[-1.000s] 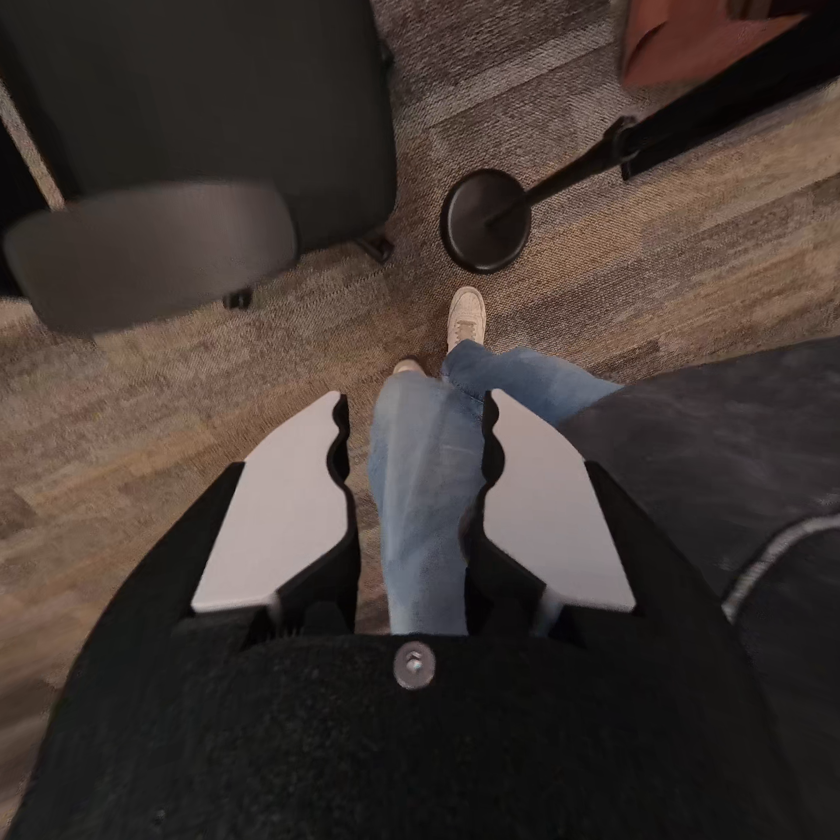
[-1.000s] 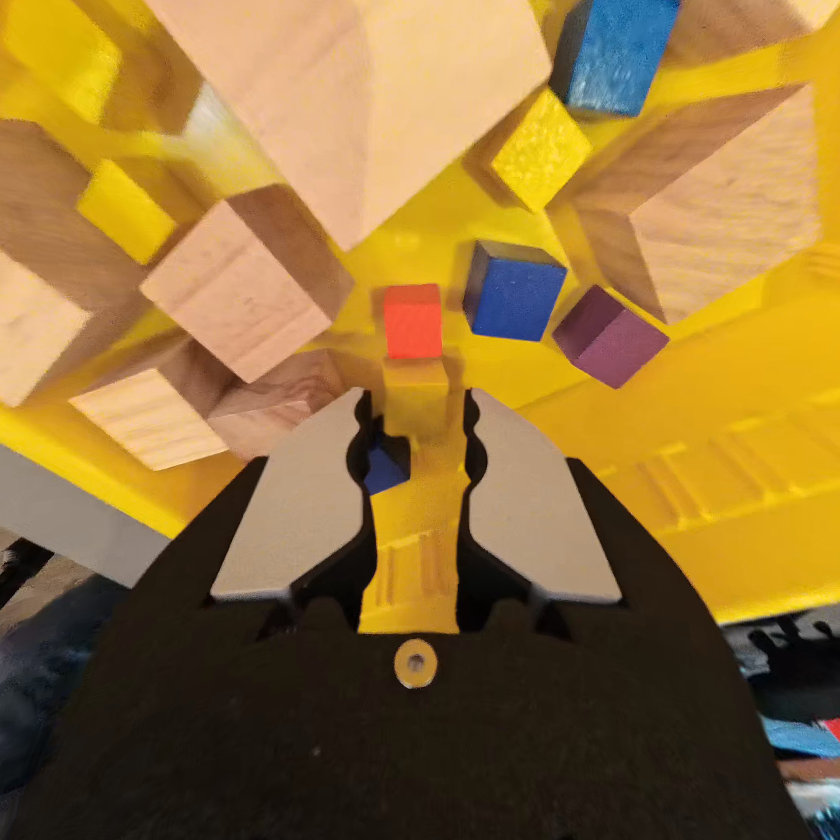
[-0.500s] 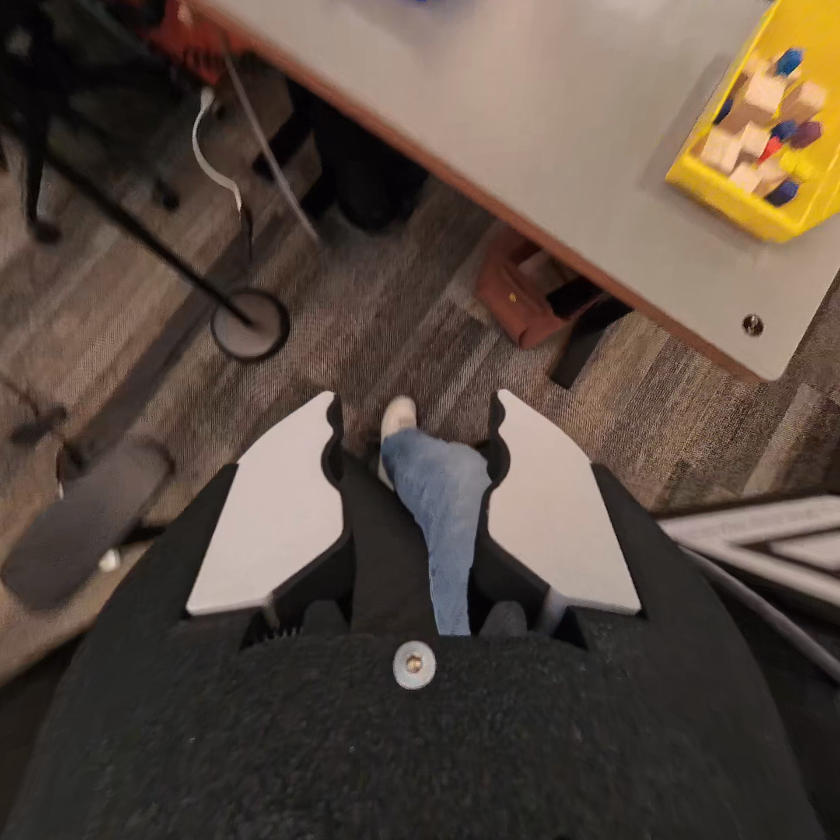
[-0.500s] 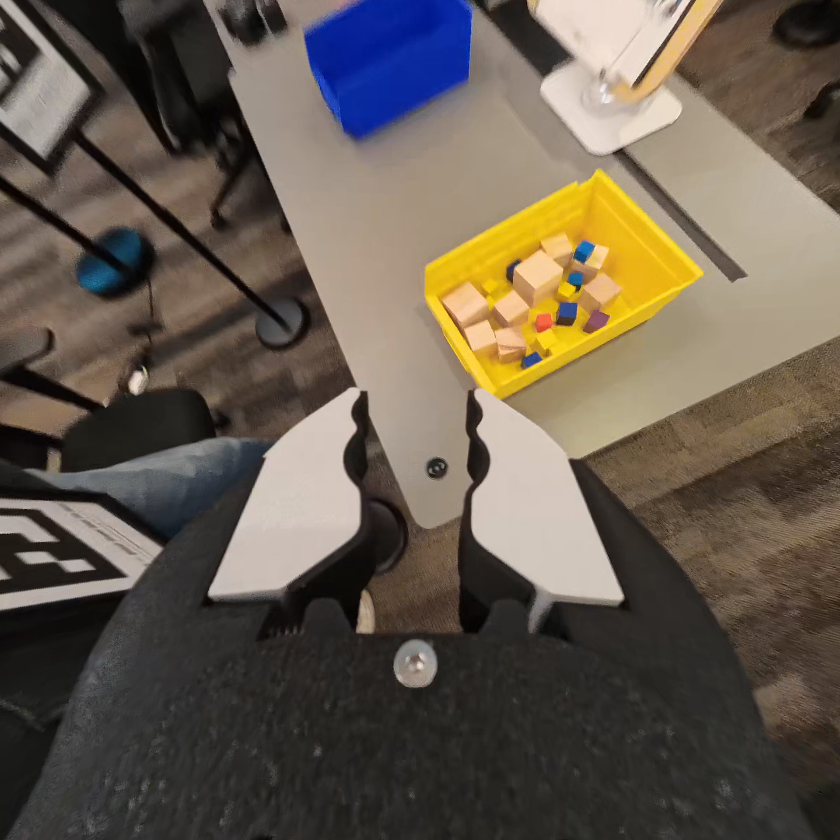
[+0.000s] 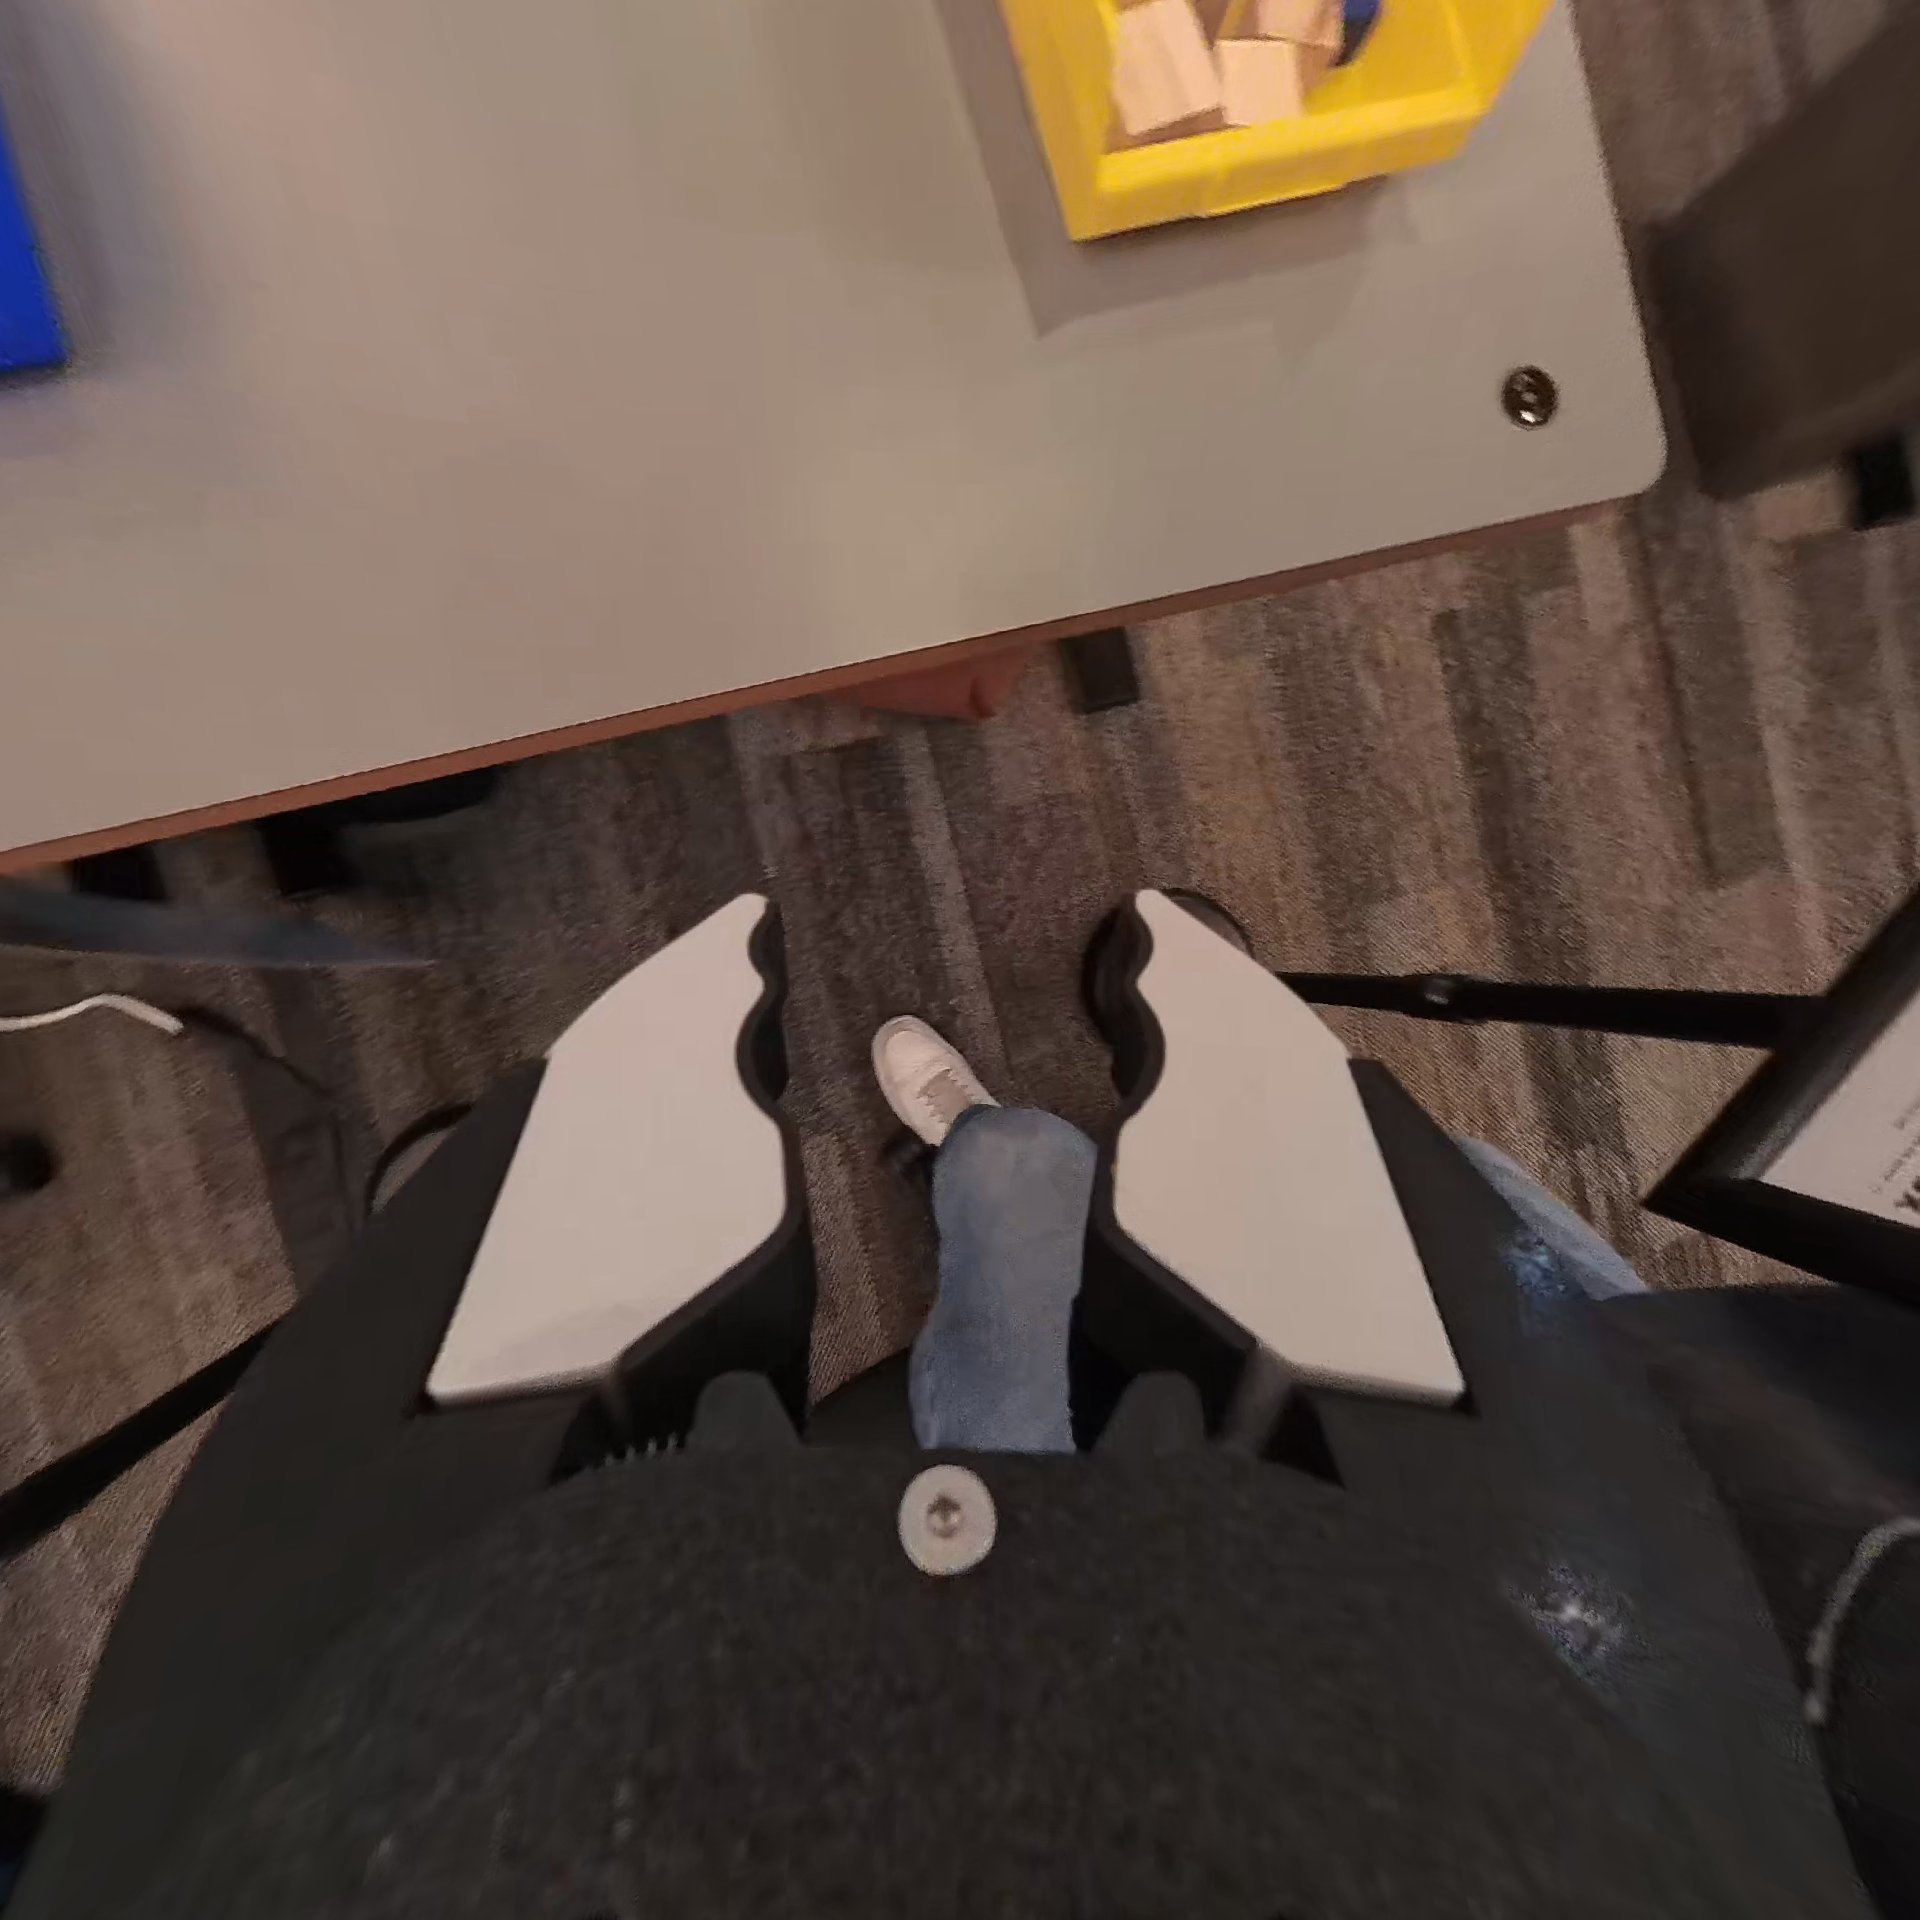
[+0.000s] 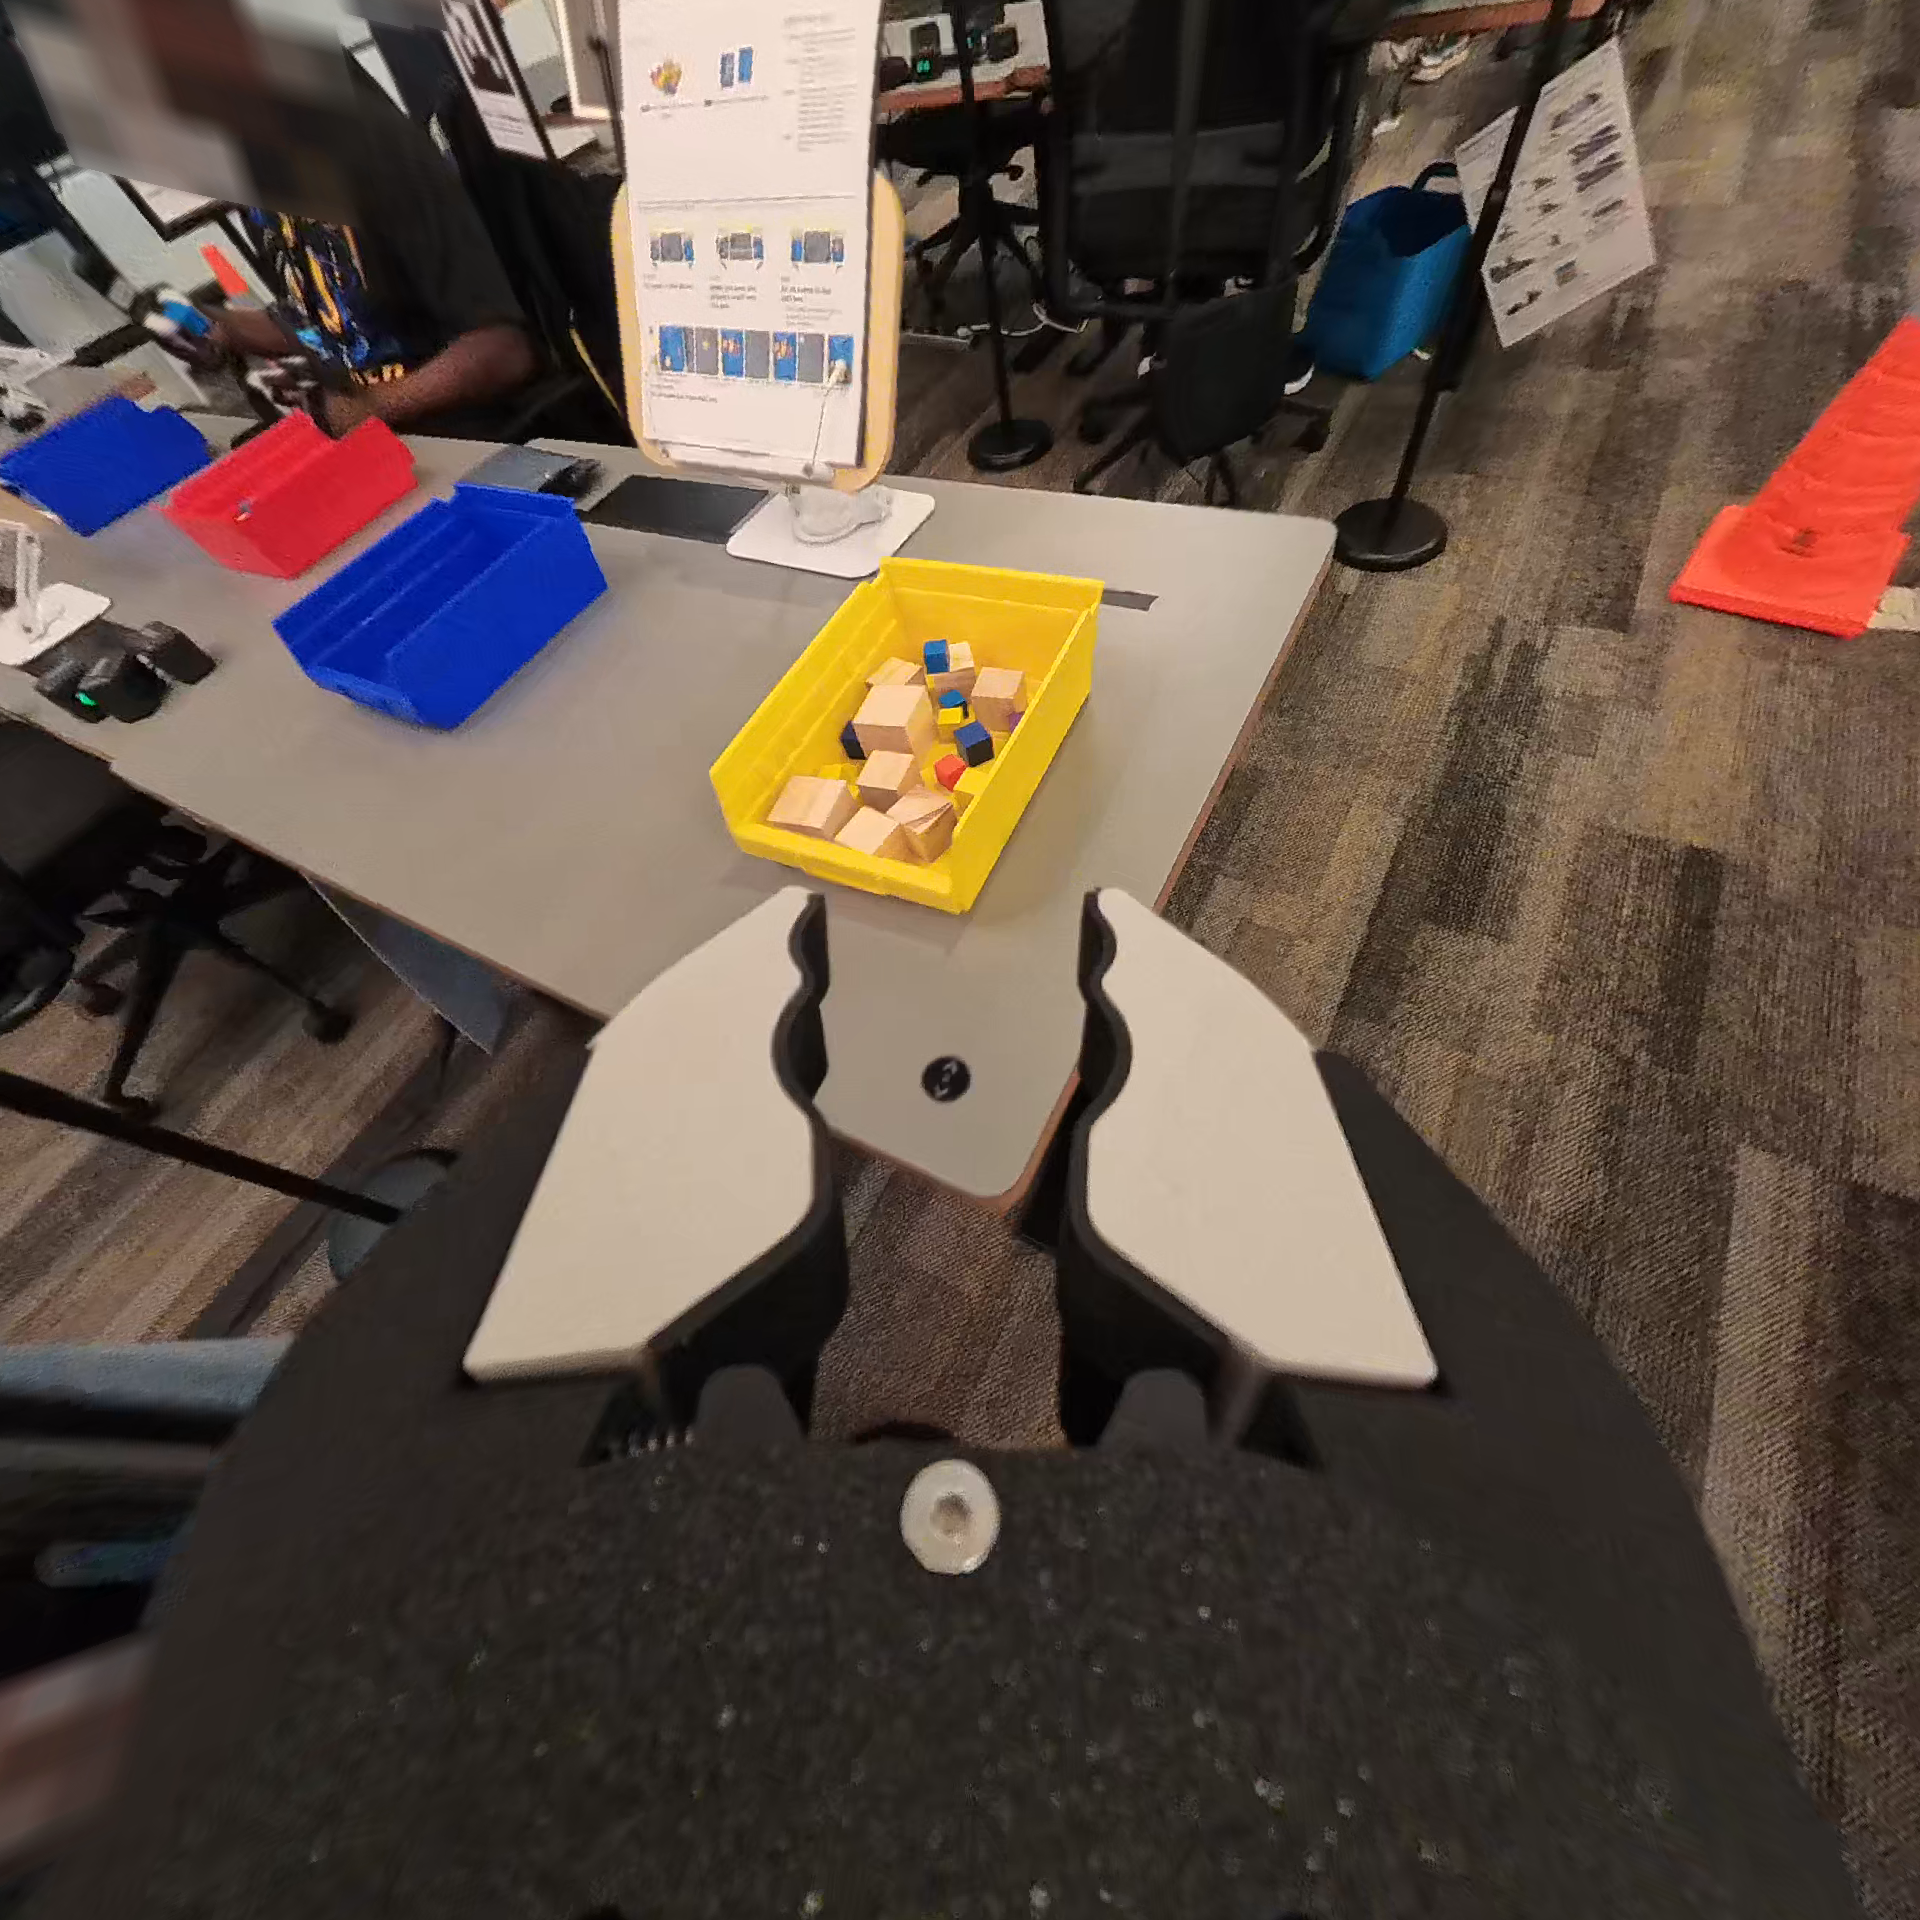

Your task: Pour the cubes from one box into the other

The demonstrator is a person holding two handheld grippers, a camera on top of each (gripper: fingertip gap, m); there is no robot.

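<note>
A yellow box (image 6: 1049, 727) holds several wooden and small coloured cubes (image 6: 894, 719) near the grey table's right end (image 6: 582, 810). An empty blue box (image 6: 436, 613) stands to its left. My right gripper (image 6: 948, 914) is open and empty, held off the table's near corner, short of the yellow box. My left gripper (image 5: 940, 925) is open and empty over the carpet in front of the table edge (image 5: 727, 436). The left wrist view shows the yellow box (image 5: 1247, 177) at the top and a strip of the blue box (image 5: 26, 260) at the far left.
A paper sheet on a white stand (image 6: 758, 260) stands behind the boxes. A red box (image 6: 296, 494) and another blue box (image 6: 104, 457) lie farther left, near a seated person (image 6: 395, 301). Black stanchions (image 6: 1392, 530), chairs and a red mat (image 6: 1818, 520) are on the carpet. A leg and shoe (image 5: 935, 1081) are below my left gripper.
Both grippers have swung up toward the table. The right one, close inside the yellow box a second ago, has pulled far back. The left one now sees the table instead of the floor.
</note>
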